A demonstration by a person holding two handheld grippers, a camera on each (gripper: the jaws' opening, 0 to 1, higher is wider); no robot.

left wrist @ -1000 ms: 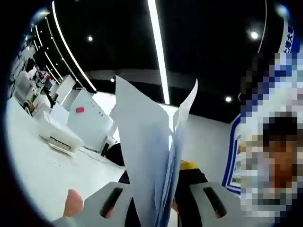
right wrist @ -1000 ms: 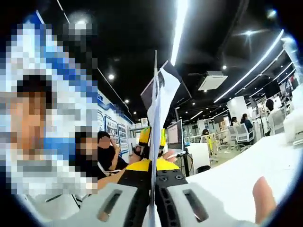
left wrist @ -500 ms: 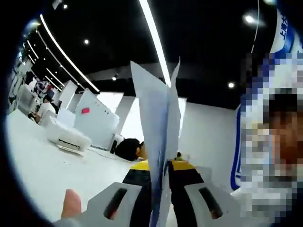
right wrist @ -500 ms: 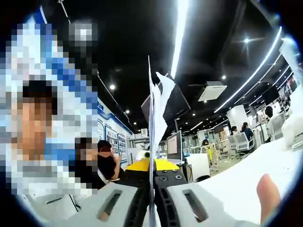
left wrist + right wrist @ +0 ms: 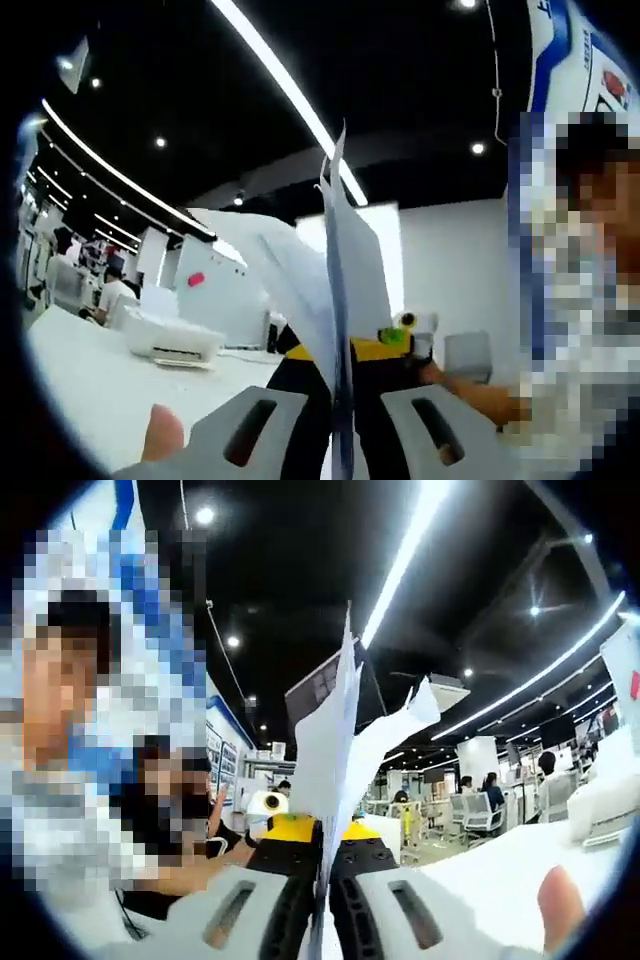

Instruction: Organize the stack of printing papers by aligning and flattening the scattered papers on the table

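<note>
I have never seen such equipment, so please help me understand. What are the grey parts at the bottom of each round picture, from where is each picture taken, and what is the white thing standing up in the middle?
A person holds one hand tool in each hand; each tool is a gripper with two jaws and carries its own wide-angle camera. One picture looks forward along the left gripper, the other along the right gripper. The grey parts are the jaws.

The white thing is a stack of papers, seen edge-on. Both grippers are shut on it, one at each end, so each camera also sees the other gripper's yellow and black body behind the sheets. The papers are not yet even: some sheets splay outward.

Below lies a white table, with a white box-shaped device farther back.
</note>
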